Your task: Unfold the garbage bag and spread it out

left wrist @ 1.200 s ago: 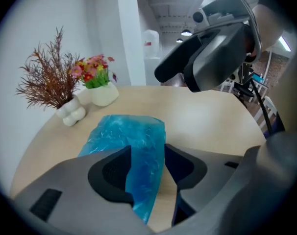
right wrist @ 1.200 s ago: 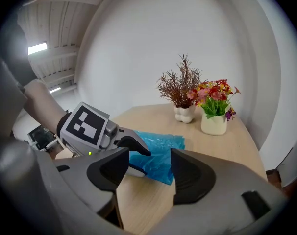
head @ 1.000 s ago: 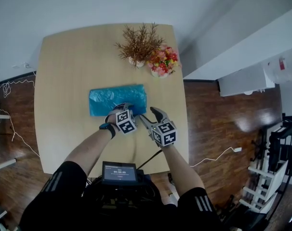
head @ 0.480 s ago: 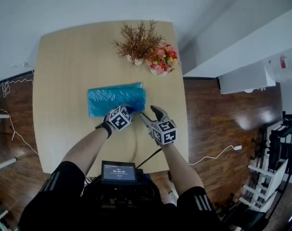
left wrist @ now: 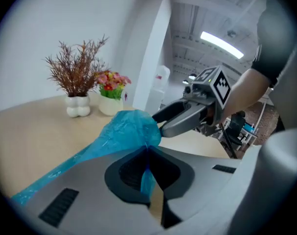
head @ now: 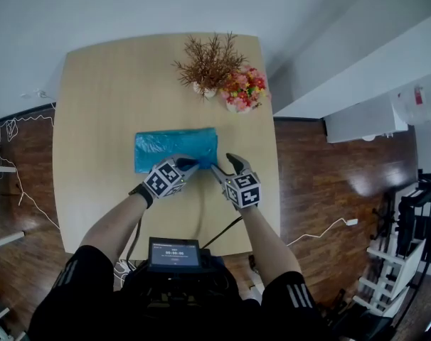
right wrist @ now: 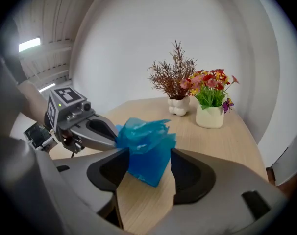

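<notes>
A folded blue garbage bag lies flat across the middle of the wooden table. My left gripper is at the bag's near right edge. In the left gripper view its jaws are shut on a pinch of the blue film, which rises in a bunched lump in front of them. My right gripper sits just to the right of it, open. In the right gripper view the bag's lifted corner stands between the spread jaws of the right gripper, unpressed. The left gripper holds it from the left.
A white vase of brown dried twigs and a pot of red and yellow flowers stand at the table's far right. The table's right edge is close to my right gripper. A small screen sits at my waist.
The left gripper's jaws have shut on the bag's near edge and its marker cube has swung to the left. The right gripper has edged forward to the same corner.
</notes>
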A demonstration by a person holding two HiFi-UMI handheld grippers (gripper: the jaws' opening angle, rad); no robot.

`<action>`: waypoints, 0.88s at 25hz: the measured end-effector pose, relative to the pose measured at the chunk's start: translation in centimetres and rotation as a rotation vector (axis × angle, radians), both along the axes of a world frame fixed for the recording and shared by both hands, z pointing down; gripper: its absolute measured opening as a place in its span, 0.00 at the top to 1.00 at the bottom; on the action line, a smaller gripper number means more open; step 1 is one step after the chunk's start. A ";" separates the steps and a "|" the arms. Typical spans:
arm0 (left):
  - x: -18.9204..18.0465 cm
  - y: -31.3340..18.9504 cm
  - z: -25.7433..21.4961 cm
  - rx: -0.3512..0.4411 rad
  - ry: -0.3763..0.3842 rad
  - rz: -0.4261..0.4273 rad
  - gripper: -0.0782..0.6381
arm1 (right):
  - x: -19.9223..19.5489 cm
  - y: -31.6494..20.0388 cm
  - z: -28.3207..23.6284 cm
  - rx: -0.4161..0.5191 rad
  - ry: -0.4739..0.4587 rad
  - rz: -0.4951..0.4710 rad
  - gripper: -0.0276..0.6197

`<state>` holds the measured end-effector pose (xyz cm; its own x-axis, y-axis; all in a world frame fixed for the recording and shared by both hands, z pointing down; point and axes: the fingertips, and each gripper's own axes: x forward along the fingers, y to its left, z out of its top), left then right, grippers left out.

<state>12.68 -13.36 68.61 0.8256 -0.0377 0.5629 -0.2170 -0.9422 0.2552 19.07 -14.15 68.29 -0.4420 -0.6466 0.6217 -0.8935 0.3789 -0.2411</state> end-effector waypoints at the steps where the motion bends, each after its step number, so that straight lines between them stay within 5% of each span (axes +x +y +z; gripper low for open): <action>1: -0.4 -0.1 -0.5 -0.007 0.024 -0.013 0.89 | -0.1 -0.1 0.6 -0.011 0.023 -0.015 0.54; 14: -2.6 -0.1 -3.3 -0.043 0.144 -0.081 0.89 | -4.3 0.0 7.4 -0.139 0.254 -0.277 0.68; 22: -5.1 -2.3 -6.0 -0.059 0.242 -0.231 0.89 | -4.2 0.0 7.8 -0.141 0.276 -0.269 0.77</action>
